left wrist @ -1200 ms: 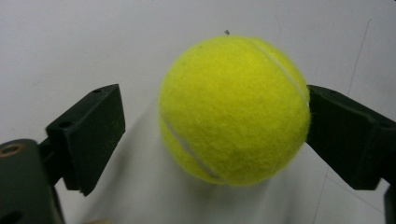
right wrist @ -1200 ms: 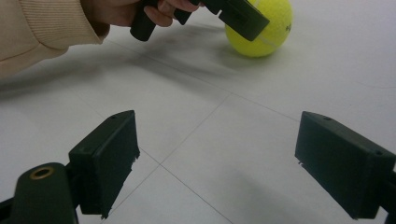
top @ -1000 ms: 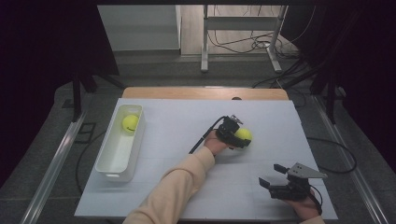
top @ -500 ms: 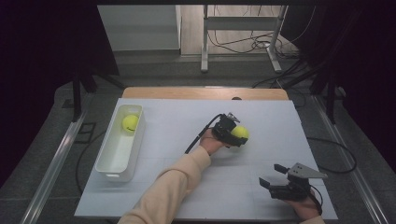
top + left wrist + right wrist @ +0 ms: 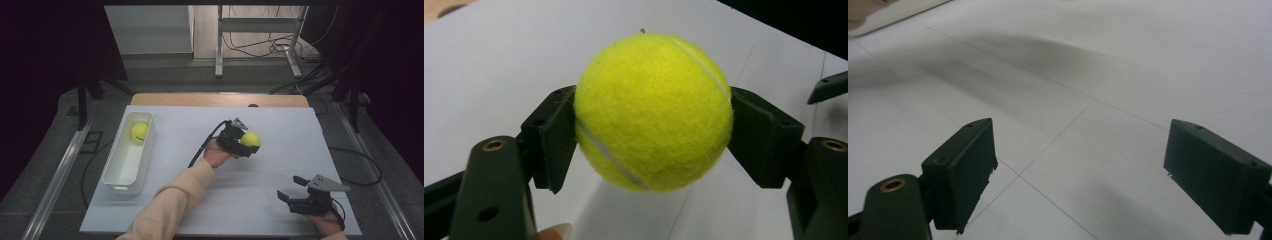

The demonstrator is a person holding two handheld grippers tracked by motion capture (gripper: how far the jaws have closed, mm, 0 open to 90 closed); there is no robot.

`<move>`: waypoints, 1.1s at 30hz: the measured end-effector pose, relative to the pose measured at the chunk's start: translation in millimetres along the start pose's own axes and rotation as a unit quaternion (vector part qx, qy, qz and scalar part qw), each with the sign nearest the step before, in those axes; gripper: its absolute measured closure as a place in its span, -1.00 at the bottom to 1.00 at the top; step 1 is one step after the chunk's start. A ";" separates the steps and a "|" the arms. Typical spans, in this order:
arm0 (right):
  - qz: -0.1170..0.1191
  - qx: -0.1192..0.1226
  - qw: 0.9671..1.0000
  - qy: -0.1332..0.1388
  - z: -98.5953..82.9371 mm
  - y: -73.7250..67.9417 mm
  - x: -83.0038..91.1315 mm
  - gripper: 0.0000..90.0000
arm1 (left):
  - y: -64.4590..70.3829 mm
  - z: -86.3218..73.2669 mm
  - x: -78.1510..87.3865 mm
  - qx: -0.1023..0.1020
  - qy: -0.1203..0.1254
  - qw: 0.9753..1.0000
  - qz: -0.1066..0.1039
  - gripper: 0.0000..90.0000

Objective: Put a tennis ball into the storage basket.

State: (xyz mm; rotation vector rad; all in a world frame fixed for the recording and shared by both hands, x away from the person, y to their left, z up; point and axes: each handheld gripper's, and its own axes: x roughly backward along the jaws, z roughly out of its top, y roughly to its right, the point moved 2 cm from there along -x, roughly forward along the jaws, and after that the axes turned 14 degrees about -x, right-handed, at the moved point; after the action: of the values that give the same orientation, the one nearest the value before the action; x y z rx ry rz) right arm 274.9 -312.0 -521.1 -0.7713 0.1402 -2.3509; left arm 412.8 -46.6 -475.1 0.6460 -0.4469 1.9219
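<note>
White bin at the left of the table, long side running near to far. One tennis ball sits in its far end; the bin's near end looks empty, though the near wall hides part of the floor.

Left gripper is around mid-table, right of the bin and well apart from it. Its jaws are clamped on a second tennis ball, one pad on each side. In the left gripper view this held ball is lifted off the surface, shadow underneath it, white seam curving across the front. Jaw tips are hidden behind the ball. A fingertip is cut off at the bottom edge. The left hand and cream sleeve run off the near edge; the sleeve covers part of the table. Cable loops off the gripper's left side.

Right gripper sits low at the near right corner, jaws spread wide with nothing between them. In the right gripper view only bare white surface with faint lines lies between the pads; probably just above the table, contact hard to make out. Right hand is cut off by the near edge.

Far off, table legs and cables on the floor, dim.
</note>
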 end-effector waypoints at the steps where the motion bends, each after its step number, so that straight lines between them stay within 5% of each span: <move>1: 0.000 0.000 1.000 0.000 0.0 -0.1 0.0 -0.70 | 0.8 -0.4 3.6 -0.004 0.001 1.000 0.005 -0.41; 16: 0.000 0.003 1.000 0.002 0.1 -0.9 0.0 -0.70 | 10.6 -5.4 40.6 -0.014 0.023 1.000 0.011 -0.41; 33: -0.001 0.004 1.000 0.000 -0.2 -0.9 -0.2 -0.69 | 9.6 -14.5 53.1 -0.010 0.021 0.999 0.023 -0.41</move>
State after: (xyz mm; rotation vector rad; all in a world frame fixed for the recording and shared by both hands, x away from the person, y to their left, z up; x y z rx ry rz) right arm 274.4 -311.3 -521.0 -0.7683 0.1289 -2.3525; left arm 382.6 -4.6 -454.0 0.5853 -0.4573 1.9684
